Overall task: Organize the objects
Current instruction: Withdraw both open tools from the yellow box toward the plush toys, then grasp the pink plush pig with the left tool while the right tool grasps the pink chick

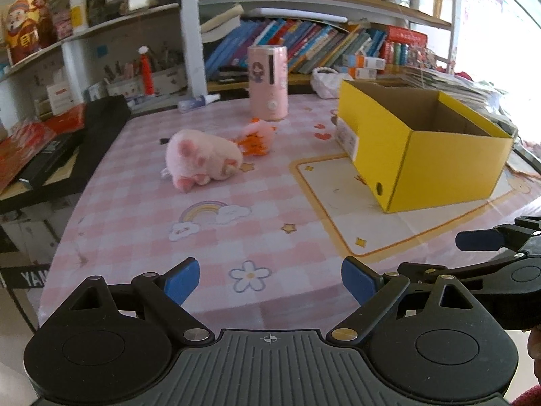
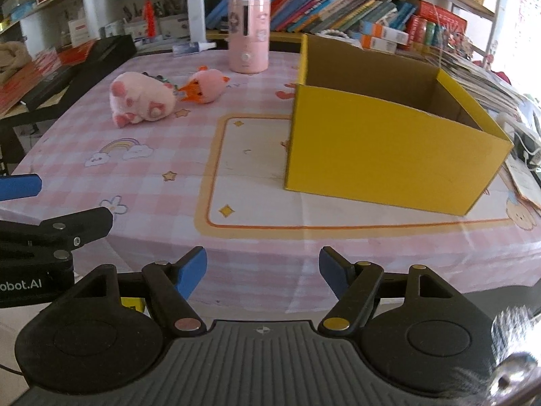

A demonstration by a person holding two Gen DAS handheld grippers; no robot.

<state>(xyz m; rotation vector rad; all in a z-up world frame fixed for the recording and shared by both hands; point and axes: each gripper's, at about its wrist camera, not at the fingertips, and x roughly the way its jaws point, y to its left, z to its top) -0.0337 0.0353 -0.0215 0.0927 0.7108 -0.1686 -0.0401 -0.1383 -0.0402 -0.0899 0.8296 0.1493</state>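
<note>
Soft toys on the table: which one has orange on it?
The smaller toy, nearer the pink canister; the bigger one is all pink.

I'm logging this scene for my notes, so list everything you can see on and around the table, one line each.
pig plush: one, pink, lying on its side on the table's left part
small plush: one, pink and orange, right beside the pig
cylinder container: one, pink, upright at the table's back
spray bottle: one, white, lying at the back edge
cardboard box: one, yellow, open-topped, right side of the table
tablecloth: one, pink checked, covering the table
books: many, mixed colours, on the shelf behind
left claw: one, black with blue pads, open, empty
right claw: one, black with blue pads, open, empty
</note>
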